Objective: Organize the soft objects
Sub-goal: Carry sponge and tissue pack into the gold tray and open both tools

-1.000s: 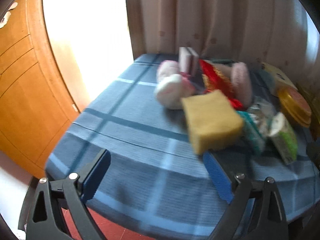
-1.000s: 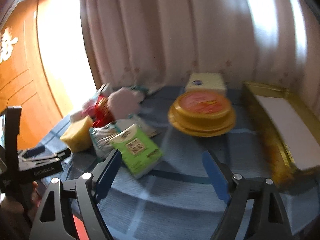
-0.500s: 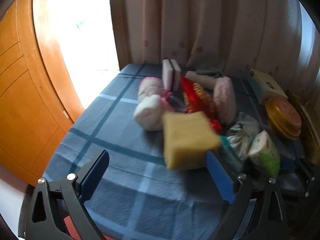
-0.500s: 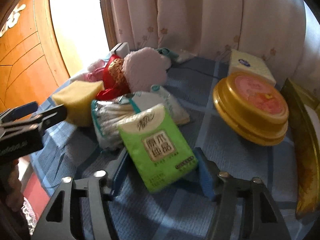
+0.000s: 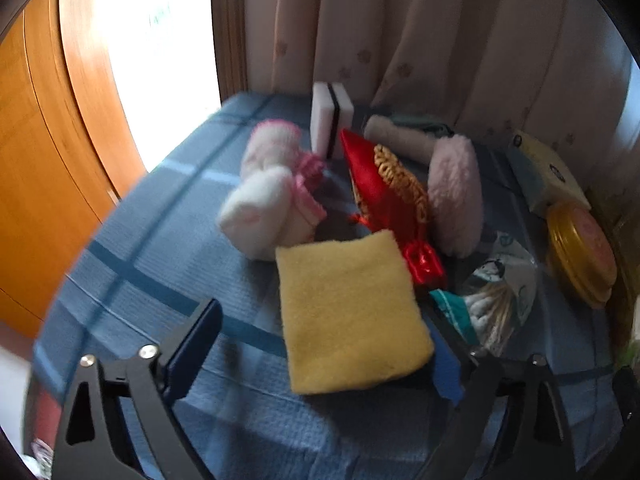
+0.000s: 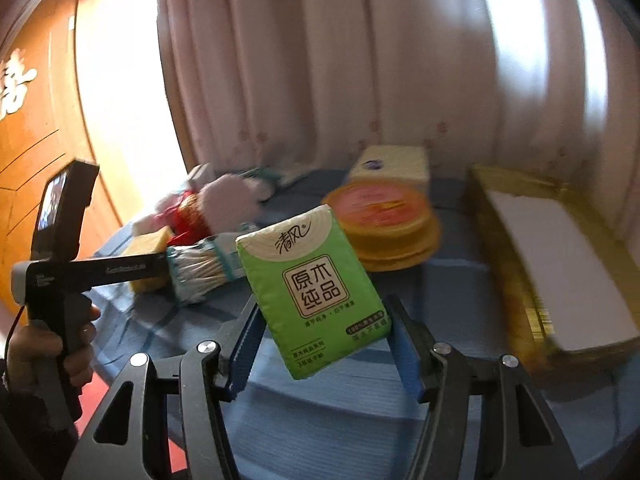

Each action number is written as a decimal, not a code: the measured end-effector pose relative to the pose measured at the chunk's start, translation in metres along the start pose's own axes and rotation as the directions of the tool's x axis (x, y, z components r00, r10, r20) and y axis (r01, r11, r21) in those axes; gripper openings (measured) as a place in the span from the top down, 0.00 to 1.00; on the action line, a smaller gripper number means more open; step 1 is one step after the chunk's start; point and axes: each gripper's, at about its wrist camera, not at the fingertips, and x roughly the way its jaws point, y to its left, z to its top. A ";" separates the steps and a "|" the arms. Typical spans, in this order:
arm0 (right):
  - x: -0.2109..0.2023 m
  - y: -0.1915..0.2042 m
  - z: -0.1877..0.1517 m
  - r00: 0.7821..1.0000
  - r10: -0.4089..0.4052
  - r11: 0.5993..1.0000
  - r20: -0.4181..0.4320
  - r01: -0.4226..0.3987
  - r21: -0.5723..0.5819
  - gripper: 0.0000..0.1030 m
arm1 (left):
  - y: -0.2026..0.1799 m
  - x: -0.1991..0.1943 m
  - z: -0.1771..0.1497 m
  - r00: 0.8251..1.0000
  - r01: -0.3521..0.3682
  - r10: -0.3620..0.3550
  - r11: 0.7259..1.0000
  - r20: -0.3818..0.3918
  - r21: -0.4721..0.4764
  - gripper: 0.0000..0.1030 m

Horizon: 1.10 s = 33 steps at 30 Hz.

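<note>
A yellow sponge (image 5: 352,316) lies flat on the blue checked tablecloth (image 5: 160,280). My left gripper (image 5: 324,332) straddles it with its jaws closing. Its right pad is at the sponge's edge, while a gap shows between the left pad and the sponge. My right gripper (image 6: 323,312) is shut on a green tissue pack (image 6: 312,280) and holds it tilted above the cloth. Behind the sponge lie a white and pink plush toy (image 5: 268,200), a red pouch (image 5: 384,188) and a pink fluffy pad (image 5: 456,196).
A bag of cotton swabs (image 5: 492,304) lies right of the sponge. A round yellow tin (image 6: 384,224) and a yellow tissue box (image 6: 392,164) stand further back. A gold box with a white lining (image 6: 560,264) runs along the right. A hand (image 6: 52,344) holds the left gripper's handle.
My right gripper closed on the green tissue pack and lifted it off the table. My left gripper moved forward until the yellow sponge came between its fingers.
</note>
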 end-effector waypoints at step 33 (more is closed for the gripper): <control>-0.095 -0.203 0.008 0.894 -0.437 0.864 0.094 0.389 0.319 0.40 | -0.201 -0.123 -0.017 0.869 0.282 -0.421 0.853 0.260 0.440 0.45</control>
